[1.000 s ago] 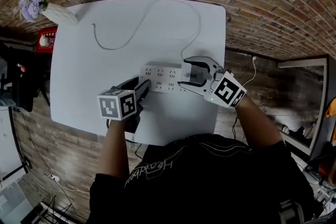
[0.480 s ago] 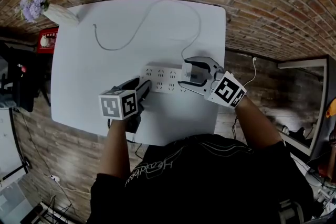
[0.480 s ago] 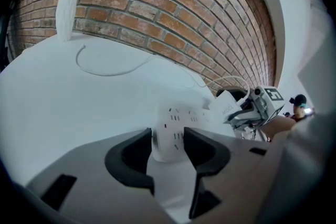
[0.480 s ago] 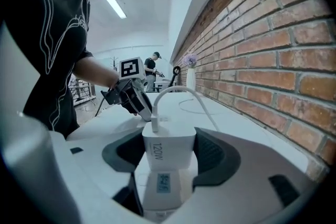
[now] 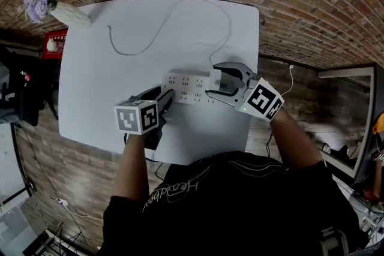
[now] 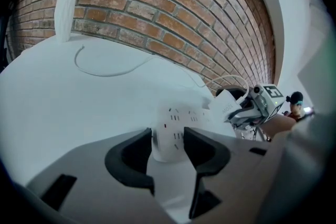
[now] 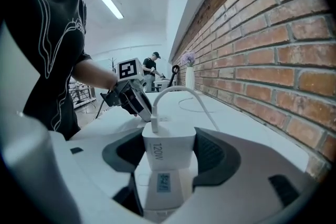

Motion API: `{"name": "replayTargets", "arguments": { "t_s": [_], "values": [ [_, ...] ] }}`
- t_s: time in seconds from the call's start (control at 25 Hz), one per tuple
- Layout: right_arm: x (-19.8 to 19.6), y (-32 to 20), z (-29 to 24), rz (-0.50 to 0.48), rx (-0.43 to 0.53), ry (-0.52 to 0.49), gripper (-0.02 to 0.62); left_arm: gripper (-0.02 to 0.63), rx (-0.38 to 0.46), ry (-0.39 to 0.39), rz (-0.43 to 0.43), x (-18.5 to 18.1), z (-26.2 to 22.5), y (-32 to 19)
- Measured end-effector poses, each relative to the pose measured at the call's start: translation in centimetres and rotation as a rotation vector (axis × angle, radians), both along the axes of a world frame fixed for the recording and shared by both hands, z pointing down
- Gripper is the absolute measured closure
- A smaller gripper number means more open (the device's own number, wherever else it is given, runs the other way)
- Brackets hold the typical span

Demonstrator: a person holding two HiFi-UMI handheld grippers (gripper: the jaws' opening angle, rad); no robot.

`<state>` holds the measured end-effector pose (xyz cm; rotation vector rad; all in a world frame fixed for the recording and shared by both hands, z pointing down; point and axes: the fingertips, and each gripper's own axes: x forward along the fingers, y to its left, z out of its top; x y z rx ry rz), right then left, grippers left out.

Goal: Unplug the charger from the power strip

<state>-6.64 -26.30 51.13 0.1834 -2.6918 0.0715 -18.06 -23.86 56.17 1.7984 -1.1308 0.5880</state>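
A white power strip (image 5: pixel 187 88) lies across the white table (image 5: pixel 102 81). My left gripper (image 5: pixel 167 97) is shut on its left end; in the left gripper view both pads press the power strip (image 6: pixel 170 126) between them, left gripper (image 6: pixel 168 147). A white charger (image 5: pixel 223 82) marked 120W stands at the strip's right end, with its white cable (image 5: pixel 227 27) looping away over the table. My right gripper (image 5: pixel 211 81) is shut on the charger (image 7: pixel 169 136), right gripper (image 7: pixel 169 153). Its prongs are hidden.
A white vase with purple flowers (image 5: pixel 65 14) lies at the table's far left corner, beside a red object (image 5: pixel 53 43) off the table. Brick wall runs along the far side. The table's right edge (image 5: pixel 257 51) is close to my right gripper.
The right gripper's jaws have drawn in from wide open around the charger onto its sides. The left gripper has stayed on the strip's end.
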Motion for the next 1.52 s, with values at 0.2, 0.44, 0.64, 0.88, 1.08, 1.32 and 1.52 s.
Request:
{"name": "replayTargets", "arguments": {
  "t_s": [0.2,0.44,0.64,0.88,1.08,1.32,1.52],
  "values": [
    [-0.14,0.44,-0.28,-0.025,0.091,0.046,0.351,0.414,-0.001,0.005,0.004,0.07,-0.06,-0.02],
    [0.07,0.01,0.03,0.012,-0.011,0.028,0.35,0.414,-0.002,0.009,0.011,0.02,-0.02,-0.03],
    [-0.05,0.45,-0.29,-0.017,0.081,0.066,0.351,0.414,-0.007,0.012,0.016,0.18,-0.03,-0.1],
    [0.18,-0.03,0.03,0.022,-0.034,0.025,0.35,0.414,-0.006,0.007,0.021,0.12,0.08,-0.1],
    [0.02,0.36,-0.13,-0.015,0.057,0.076,0.351,0.414,-0.006,0.011,0.019,0.14,0.07,-0.13],
    [0.19,-0.02,-0.09,0.021,-0.036,0.048,0.35,0.414,-0.005,0.008,0.021,0.16,0.04,-0.1],
    [-0.02,0.51,-0.33,-0.017,0.075,0.103,0.35,0.414,-0.008,0.006,0.018,0.18,0.01,-0.13]
  ]
}}
